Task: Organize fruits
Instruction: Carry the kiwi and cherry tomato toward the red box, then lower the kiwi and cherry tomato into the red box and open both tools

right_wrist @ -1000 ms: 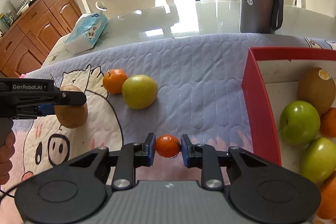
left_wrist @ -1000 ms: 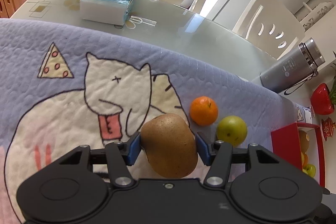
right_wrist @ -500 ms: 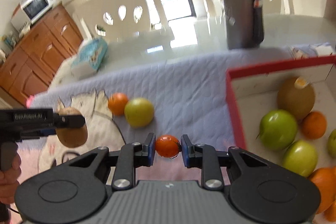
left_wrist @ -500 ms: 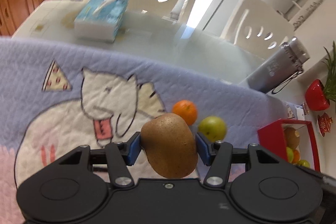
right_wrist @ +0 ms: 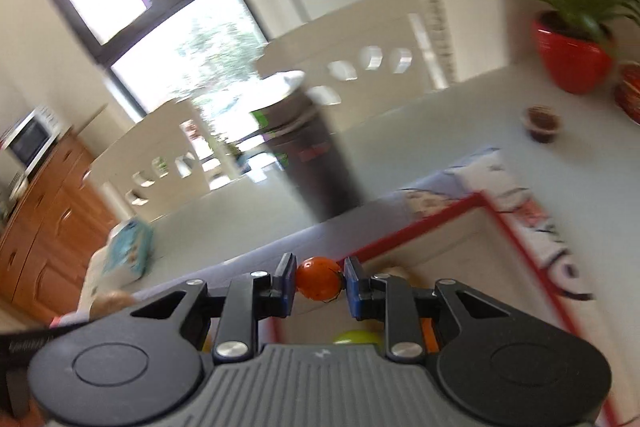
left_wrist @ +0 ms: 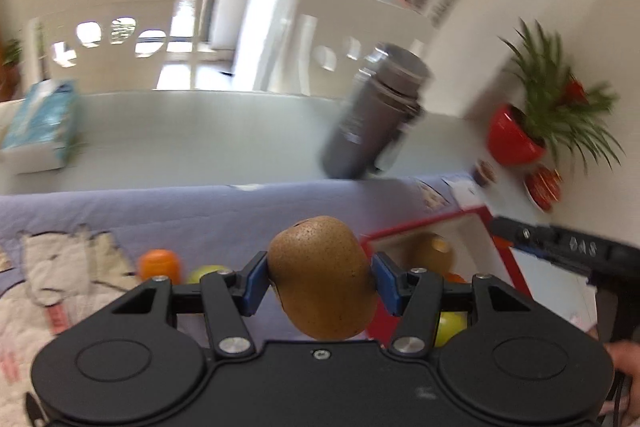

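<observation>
- The left gripper (left_wrist: pixel 320 289) has its blue pads clamped partway open on a brown, speckled, egg-shaped kiwi-like fruit (left_wrist: pixel 322 277), one pad on each flank. The fruit's long axis runs from far-left to near-right, tilted, and its lower end hangs below the jaws.
- The right gripper (right_wrist: pixel 319 279) is almost fully closed on a small, glossy, round orange-red fruit (right_wrist: pixel 318 278) with a thin stem mark; it fills the narrow gap between the pads.
- The relation that matters: the red-rimmed, pale-floored rectangular box (left_wrist: pixel 404 229) lies just beyond and right of the left gripper, and directly ahead of and below the right one (right_wrist: pixel 416 227). The right gripper looks nearer: its fruit already sits over the box's near-left corner, while the brown fruit is still short of the rim.
- The box already holds a second brown fruit (left_wrist: pixel 434 251), a smooth yellow-green apple (left_wrist: pixel 450 323) and a sliver of orange.
- Left on the quilted lilac cartoon-print mat (left_wrist: pixel 192 211) are a round orange tangerine (left_wrist: pixel 159 262) and a yellow-green fruit (left_wrist: pixel 206 271), touching or nearly so, to the left of the left gripper.
- Behind stand a grey metal flask (left_wrist: pixel 374 115), a blue tissue box (left_wrist: pixel 42 125) and a red-potted plant (left_wrist: pixel 516 137), all motion-blurred.
- The smooth skins could slip, I judge, so both should release low inside the walls.
</observation>
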A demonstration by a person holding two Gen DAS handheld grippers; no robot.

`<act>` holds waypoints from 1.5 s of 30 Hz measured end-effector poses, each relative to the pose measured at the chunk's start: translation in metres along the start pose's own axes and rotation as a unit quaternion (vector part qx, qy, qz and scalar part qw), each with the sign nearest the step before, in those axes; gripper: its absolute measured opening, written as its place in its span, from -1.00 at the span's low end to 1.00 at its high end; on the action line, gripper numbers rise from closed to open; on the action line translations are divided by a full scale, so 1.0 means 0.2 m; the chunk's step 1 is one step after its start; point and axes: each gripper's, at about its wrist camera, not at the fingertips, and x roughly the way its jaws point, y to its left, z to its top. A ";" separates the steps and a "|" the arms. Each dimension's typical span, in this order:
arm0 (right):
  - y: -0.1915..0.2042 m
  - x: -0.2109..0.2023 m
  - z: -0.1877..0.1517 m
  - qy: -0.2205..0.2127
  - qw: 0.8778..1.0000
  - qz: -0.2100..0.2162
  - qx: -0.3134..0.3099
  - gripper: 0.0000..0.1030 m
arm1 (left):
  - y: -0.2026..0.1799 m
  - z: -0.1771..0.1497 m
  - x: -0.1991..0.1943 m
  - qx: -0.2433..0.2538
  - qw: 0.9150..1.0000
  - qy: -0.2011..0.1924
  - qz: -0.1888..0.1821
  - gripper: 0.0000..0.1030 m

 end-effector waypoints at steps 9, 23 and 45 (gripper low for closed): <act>-0.32 0.05 -0.02 0.027 0.998 -0.042 0.042 -0.45 | -0.39 -0.07 0.26 0.077 0.994 0.063 -0.049 0.28; -0.55 0.21 -0.02 0.074 0.990 -0.031 0.117 -0.42 | -0.72 -0.19 0.57 0.128 0.978 0.131 -0.099 0.28; -0.54 0.10 0.03 0.060 0.989 -0.021 0.132 -0.04 | -0.67 -0.17 0.52 0.105 0.980 0.135 -0.101 0.55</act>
